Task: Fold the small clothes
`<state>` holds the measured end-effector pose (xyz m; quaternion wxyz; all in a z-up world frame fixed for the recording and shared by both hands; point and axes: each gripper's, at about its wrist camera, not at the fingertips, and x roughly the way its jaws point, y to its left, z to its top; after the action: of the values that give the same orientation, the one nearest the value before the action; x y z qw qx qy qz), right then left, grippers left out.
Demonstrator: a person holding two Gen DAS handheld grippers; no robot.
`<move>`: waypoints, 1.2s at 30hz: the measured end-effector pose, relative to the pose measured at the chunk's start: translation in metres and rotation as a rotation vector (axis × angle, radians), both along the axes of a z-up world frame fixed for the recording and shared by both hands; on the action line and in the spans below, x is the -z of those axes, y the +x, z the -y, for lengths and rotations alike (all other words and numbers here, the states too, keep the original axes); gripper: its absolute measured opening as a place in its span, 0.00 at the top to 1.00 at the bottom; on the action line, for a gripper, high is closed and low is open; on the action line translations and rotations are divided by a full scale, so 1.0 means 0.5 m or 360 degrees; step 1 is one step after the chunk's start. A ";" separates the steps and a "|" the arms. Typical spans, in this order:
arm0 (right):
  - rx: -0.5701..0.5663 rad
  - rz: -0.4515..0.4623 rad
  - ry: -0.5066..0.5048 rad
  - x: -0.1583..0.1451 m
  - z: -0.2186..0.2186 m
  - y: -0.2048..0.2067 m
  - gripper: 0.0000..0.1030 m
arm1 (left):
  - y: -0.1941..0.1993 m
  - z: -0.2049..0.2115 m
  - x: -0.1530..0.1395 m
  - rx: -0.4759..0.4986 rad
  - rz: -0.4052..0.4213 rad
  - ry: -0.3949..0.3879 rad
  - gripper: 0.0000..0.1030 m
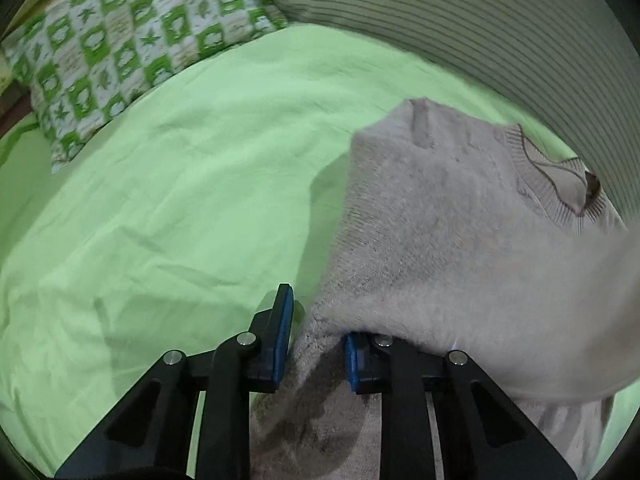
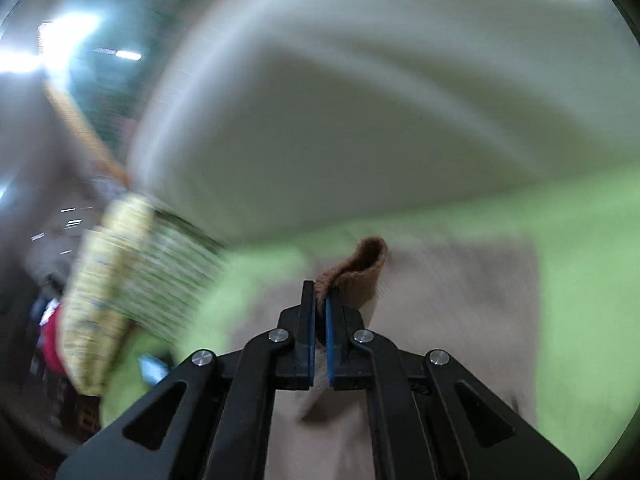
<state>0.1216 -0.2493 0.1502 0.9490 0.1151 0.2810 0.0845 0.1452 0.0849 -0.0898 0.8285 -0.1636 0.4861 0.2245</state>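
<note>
Jaws of both grippers pinch the beige knit sweater (image 1: 460, 248) over the bed.

The left gripper (image 1: 316, 344) clamps a bunched edge; the right gripper (image 2: 320, 312) is pressed together on a brown ribbed cuff (image 2: 362, 268). The sweater hangs lifted above the green sheet (image 1: 180, 200). A green patterned pillow (image 1: 120, 52) and a striped cushion (image 1: 460, 28) lie beyond it.

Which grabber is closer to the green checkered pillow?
Hard to say. The left gripper holds the beige sweater on the green sheet, the checkered pillow far beyond. The right gripper pinches a sweater edge; its view is too blurred to compare.
</note>
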 end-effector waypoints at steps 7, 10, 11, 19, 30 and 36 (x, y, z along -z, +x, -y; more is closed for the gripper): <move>0.0181 -0.0175 -0.0215 0.062 0.109 0.021 0.96 | -0.008 0.011 0.006 -0.0009 -0.0012 0.0021 0.78; 0.0376 -0.0428 -0.0199 0.194 0.214 0.019 0.96 | -0.011 0.012 0.020 0.0006 -0.0030 0.0012 0.76; 0.0435 -0.0510 -0.0172 0.239 0.246 0.012 0.96 | -0.010 0.016 0.021 0.0022 -0.0036 0.0027 0.76; 0.0487 -0.0647 -0.0237 0.321 0.277 -0.018 0.96 | -0.014 0.029 0.030 0.0085 -0.0061 0.0063 0.73; 0.0537 -0.0737 -0.0334 0.322 0.261 -0.047 0.96 | -0.023 0.008 0.041 0.0100 -0.0047 0.0002 0.66; 0.0615 -0.0747 -0.0258 0.318 0.280 -0.075 0.96 | -0.026 0.000 0.046 0.0117 -0.0038 -0.0022 0.65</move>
<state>0.0840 -0.3893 -0.0089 0.8628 0.1067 0.4713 -0.1488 0.1322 0.0847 -0.1129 0.8293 -0.1486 0.5031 0.1925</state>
